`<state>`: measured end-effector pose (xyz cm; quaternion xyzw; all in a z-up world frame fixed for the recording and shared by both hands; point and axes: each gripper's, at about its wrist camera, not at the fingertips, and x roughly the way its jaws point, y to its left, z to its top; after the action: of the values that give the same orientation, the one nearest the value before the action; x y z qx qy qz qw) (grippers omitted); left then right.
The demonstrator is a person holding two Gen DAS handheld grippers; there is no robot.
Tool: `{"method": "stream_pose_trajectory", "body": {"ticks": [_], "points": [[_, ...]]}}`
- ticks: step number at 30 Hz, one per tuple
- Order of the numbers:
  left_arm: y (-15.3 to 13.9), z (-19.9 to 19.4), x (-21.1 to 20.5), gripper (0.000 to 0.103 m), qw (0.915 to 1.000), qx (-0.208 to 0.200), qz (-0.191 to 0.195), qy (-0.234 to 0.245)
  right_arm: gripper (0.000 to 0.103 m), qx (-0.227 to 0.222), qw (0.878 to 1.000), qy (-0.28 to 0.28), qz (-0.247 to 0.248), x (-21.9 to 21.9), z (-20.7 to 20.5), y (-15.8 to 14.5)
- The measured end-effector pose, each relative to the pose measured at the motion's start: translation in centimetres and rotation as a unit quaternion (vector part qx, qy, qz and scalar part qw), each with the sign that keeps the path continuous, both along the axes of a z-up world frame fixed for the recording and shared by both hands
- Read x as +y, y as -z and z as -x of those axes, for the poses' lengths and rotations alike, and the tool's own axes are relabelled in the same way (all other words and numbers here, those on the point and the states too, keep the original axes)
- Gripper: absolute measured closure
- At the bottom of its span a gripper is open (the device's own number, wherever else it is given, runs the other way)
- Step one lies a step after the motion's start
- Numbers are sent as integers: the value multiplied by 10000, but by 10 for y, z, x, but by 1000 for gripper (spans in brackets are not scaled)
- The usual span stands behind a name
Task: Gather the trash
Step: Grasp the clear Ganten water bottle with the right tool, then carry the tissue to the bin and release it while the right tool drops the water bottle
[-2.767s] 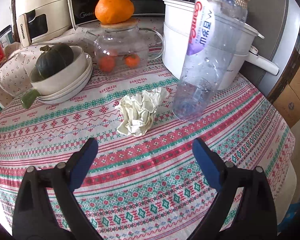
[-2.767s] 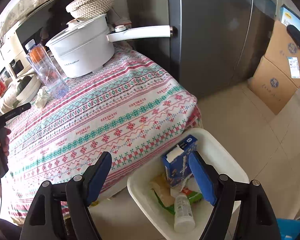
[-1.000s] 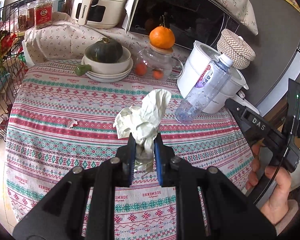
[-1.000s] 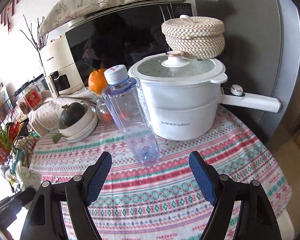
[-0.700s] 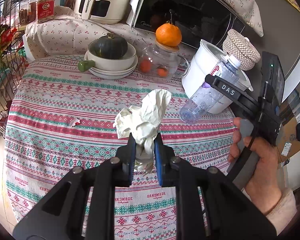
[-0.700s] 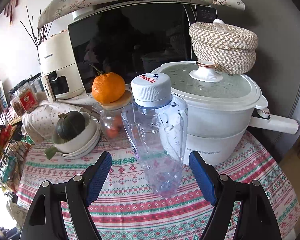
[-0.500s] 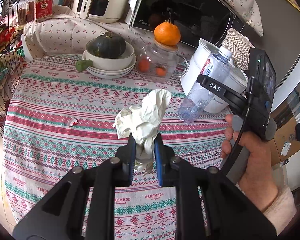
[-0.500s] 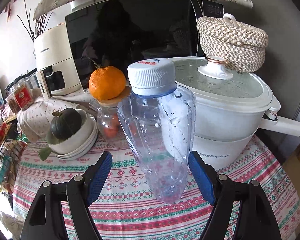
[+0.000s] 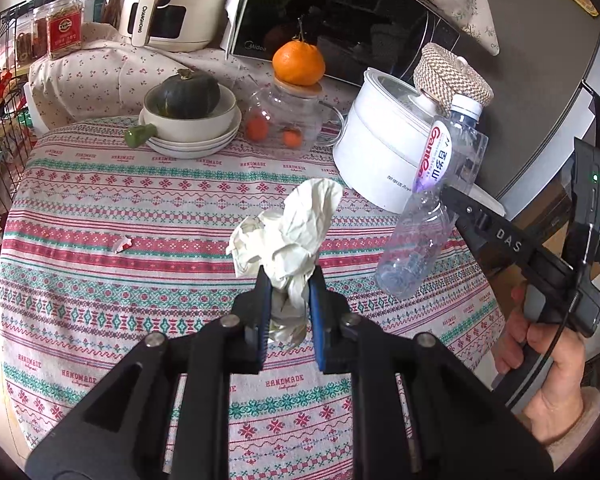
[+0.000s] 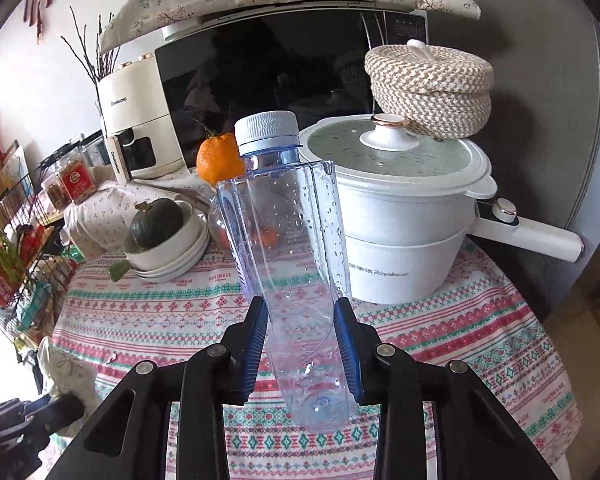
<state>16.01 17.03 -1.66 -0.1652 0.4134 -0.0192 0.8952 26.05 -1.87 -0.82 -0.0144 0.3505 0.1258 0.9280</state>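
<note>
**Kitchen things on the patterned cloth**

A white lidded electric pot [image 10: 404, 232] stands on the red-and-green patterned tablecloth [image 9: 140, 216], a woven rope basket [image 10: 430, 80] behind it. Beside it, a glass teapot [image 9: 288, 120] carries an orange mandarin [image 9: 298, 62]; stacked white bowls [image 9: 190, 128] hold a dark green squash [image 9: 188, 94].

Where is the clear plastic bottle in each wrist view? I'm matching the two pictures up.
Left wrist: plastic bottle right of centre, tilted, pinched by the right gripper.
Right wrist: centre, upright between the closed fingers.
Shared landmark: white pot just behind it.
</note>
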Motion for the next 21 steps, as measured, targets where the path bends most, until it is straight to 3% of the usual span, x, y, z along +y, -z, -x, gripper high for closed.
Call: {"method": "stream_pose_trajectory", "body": {"ticks": [10, 15, 17, 21], "points": [[-7, 15, -46, 84, 9981, -64, -75, 606, 68, 302, 9994, 70, 130, -75, 88, -17], [-6, 19, -55, 84, 9970, -36, -159, 759, 68, 1207, 9887, 125, 878, -87, 105, -9], [-4, 18, -55, 84, 9967, 0, -184, 790, 68, 1634, 9811, 128, 1027, -88, 102, 4], [0, 15, -52, 84, 9968, 75, -156, 779, 67, 2083, 9700, 222, 1234, -85, 93, 39]]}}
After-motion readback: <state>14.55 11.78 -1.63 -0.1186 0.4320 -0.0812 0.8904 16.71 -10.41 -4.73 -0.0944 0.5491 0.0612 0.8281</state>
